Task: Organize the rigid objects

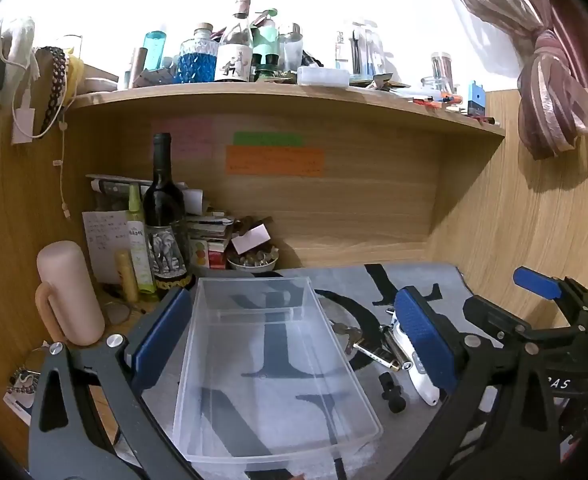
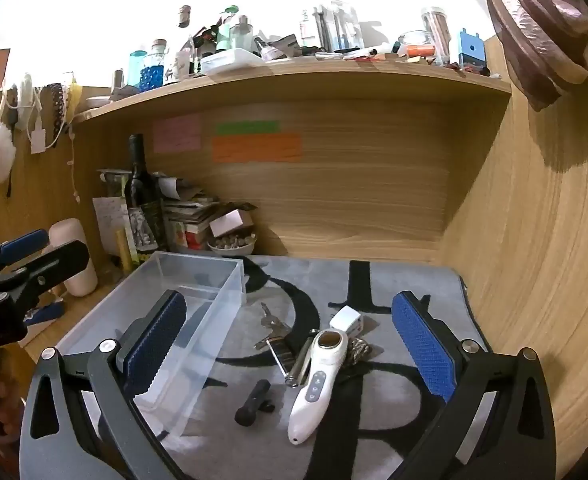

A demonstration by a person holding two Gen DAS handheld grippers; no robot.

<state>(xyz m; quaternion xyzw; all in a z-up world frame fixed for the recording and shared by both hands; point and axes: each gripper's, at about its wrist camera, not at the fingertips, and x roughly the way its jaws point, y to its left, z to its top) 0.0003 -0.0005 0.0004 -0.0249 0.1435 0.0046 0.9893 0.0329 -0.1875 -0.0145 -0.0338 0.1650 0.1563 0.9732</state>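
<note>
A clear plastic box (image 1: 270,344) stands empty on the grey mat (image 2: 394,280); it also shows in the right wrist view (image 2: 182,308). My left gripper (image 1: 294,332) is open, its jaws on either side of the box. To the right of the box lie a white handheld device (image 2: 318,384), a black plastic piece (image 2: 252,402), keys (image 2: 272,326), a metal rod (image 2: 300,362), a small white box (image 2: 346,318) and a braided cord (image 2: 360,350). My right gripper (image 2: 290,352) is open above these items, holding nothing.
A wine bottle (image 1: 164,216), a pink mug (image 1: 68,292), small bottles, stacked papers and a bowl of small stones (image 1: 252,260) crowd the back left corner. A cluttered shelf (image 1: 286,92) runs overhead. Wooden walls close the back and right.
</note>
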